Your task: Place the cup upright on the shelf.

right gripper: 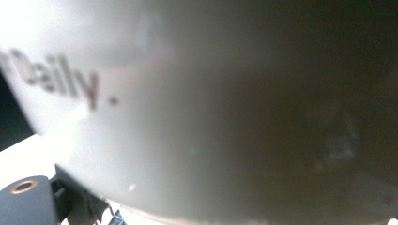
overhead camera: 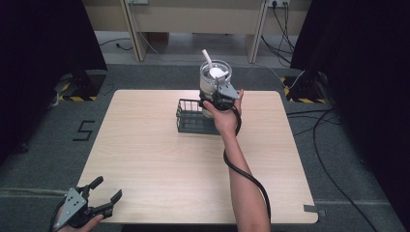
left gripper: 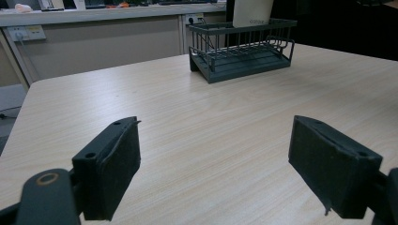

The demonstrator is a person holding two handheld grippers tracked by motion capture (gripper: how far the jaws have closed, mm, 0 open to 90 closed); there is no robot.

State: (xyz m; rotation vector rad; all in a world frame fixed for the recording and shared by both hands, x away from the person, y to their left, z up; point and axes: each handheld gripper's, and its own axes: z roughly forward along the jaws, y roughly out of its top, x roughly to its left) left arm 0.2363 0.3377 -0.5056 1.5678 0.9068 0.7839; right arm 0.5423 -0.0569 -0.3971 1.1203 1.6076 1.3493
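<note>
High view: your right tongs (overhead camera: 218, 96) pinch cup (overhead camera: 214, 77) above basket (overhead camera: 192, 117) | right gripper view: "Daily." lettering | left tongs (left gripper: 216, 168): spread over counter (left gripper: 197, 117).

A white cup (overhead camera: 214, 79) with dark lettering, a dark grey wire basket (overhead camera: 191, 118), a pale wood-grain table (overhead camera: 154, 159).

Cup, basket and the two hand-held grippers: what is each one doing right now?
Cup: upright, lidded with a straw, held above the basket's right end.
Basket: on the table, nothing visible inside it.
Right hand-held gripper: shut on the cup.
Left hand-held gripper: open, holding nothing, at the table's near left corner.
</note>
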